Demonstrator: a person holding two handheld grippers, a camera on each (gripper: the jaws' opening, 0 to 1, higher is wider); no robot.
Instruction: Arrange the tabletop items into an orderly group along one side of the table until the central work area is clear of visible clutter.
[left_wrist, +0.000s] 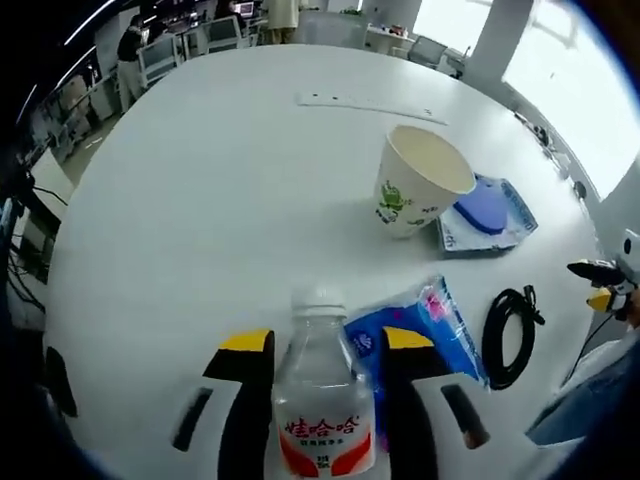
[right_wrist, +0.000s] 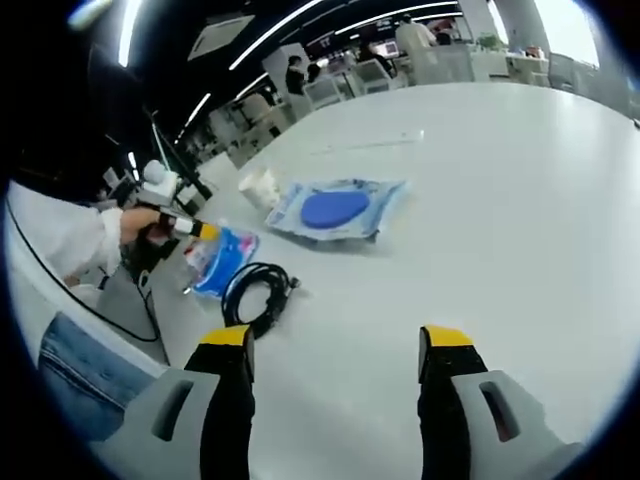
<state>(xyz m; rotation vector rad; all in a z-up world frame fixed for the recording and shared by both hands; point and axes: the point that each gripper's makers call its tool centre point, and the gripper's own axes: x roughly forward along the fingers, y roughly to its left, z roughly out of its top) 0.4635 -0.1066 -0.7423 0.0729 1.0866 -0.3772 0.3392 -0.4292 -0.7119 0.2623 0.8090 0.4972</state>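
Observation:
A clear water bottle with a white cap and a red-and-white label stands between the yellow-tipped jaws of my left gripper, which is shut on it. Just behind the bottle lies a blue packet, with a coiled black cable to its right. Farther off are a white paper cup and a bagged blue disc. My right gripper is open over bare table, short of the cable, the packet, the bagged disc and the cup. The left gripper appears at the left, held in a hand.
A thin white strip lies far across the white table. The table edge curves close on the left of the right gripper view, with the person's jeans beyond it. Office desks and chairs stand in the background.

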